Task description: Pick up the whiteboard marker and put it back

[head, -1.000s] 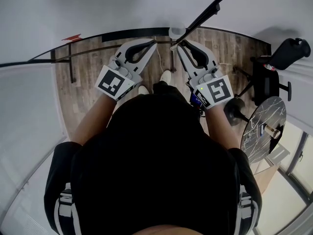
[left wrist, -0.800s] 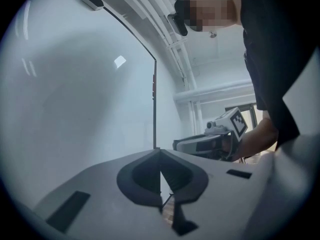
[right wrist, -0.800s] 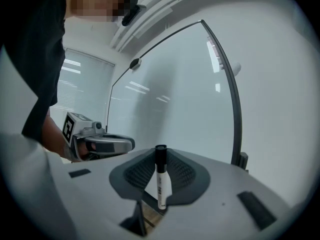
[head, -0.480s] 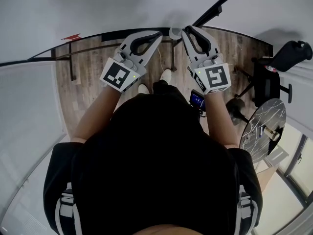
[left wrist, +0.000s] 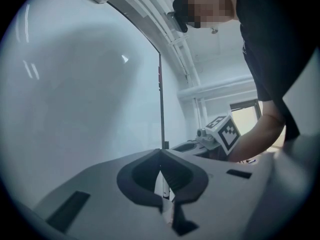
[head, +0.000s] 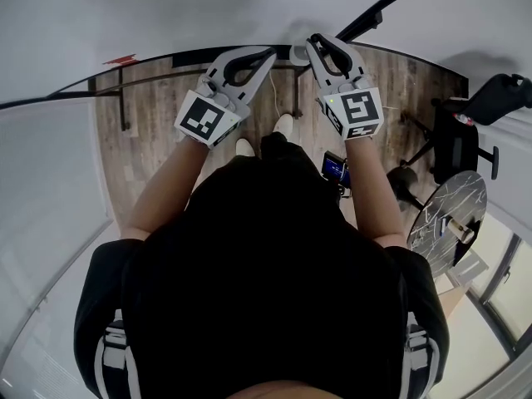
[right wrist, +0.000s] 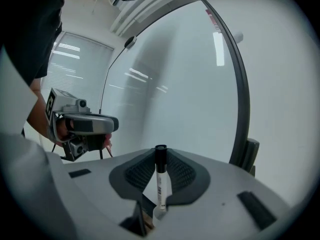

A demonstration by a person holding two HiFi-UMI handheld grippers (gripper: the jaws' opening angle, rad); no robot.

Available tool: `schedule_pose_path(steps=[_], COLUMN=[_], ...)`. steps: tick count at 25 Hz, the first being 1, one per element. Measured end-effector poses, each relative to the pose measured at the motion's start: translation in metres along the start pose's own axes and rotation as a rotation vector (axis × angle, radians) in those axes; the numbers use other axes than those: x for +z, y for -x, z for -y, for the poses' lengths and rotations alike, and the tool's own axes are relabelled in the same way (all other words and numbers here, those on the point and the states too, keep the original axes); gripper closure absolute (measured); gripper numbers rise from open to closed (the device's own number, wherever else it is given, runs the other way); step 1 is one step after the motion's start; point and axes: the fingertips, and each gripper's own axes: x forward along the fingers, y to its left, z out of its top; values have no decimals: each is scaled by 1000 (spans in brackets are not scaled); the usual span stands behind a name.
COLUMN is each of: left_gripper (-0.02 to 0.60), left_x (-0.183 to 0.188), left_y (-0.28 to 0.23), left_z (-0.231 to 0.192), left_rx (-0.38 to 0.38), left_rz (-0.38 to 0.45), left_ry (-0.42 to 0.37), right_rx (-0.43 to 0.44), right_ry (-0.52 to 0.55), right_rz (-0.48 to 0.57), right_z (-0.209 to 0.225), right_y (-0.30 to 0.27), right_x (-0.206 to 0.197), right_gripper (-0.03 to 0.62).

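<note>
Marker [right wrist: 160, 183] partly behind right gripper [right wrist: 160, 150]

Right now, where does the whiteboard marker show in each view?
Head view: not made out; right claw sits top centre.
Left gripper view: not in it.
Right gripper view: whiteboard marker at centre, gripped between the jaws, black cap uppermost.
Shared landmark: left claw, in all three views.

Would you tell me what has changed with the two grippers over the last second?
The left gripper and right gripper both moved forward, away from the person's body and closer to the whiteboard; the right one travelled farther. Both look shut throughout. The right gripper is shut on the whiteboard marker; the earlier pictures don't show whether that is new.
</note>
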Motion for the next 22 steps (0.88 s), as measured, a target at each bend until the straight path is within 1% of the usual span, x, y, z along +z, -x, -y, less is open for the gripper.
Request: schedule_pose_path(steps=[6,15,22], left_gripper=[578,578,578], left_x=[-2,-14,-21], left_y=[-2,-3,0], left_z=[-7,-8,-10], left_rx=[23,27,40], left_rz=[-4,-28,-50], left_ry=[9,23,39], right_rx=[-9,10,44], right_ry=[47,51,59], right_rz=[-40,-131,-196], right_z=[8,13,7], right_y=[-16,-36,-45], right_x=[-25,-71,-99], right_gripper=[528,528,528])
